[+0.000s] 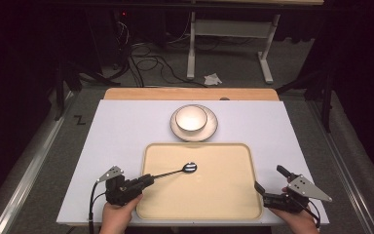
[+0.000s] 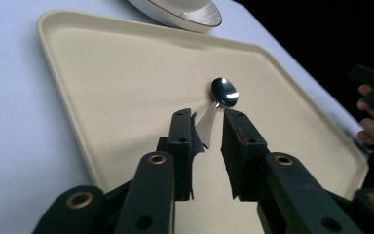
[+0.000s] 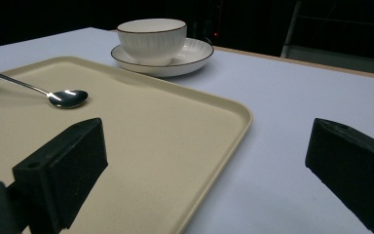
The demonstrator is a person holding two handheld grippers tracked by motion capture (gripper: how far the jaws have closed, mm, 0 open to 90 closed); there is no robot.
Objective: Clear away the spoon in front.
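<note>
At lower left of the high view, your left hand-held gripper [image 1: 146, 181] is clenched on the handle of the spoon [image 1: 175, 171], whose bowl rests on the beige tray [image 1: 199, 195] near centre. Cup [image 1: 191, 118] and saucer [image 1: 212, 127] sit beyond the tray, untouched. Right hand-held gripper [image 1: 268, 184] stands released at lower right. Judged: spoon grasped, not yet carried anywhere.

One mark to read: a black "Z"-shaped sign [image 1: 80, 120] on the grey floor left of the table, possibly tape rather than a letter. No brand, label or number legible on the tray [image 1: 233, 195], spoon [image 1: 175, 171], cup [image 1: 191, 118], saucer [image 1: 212, 127] or grippers
</note>
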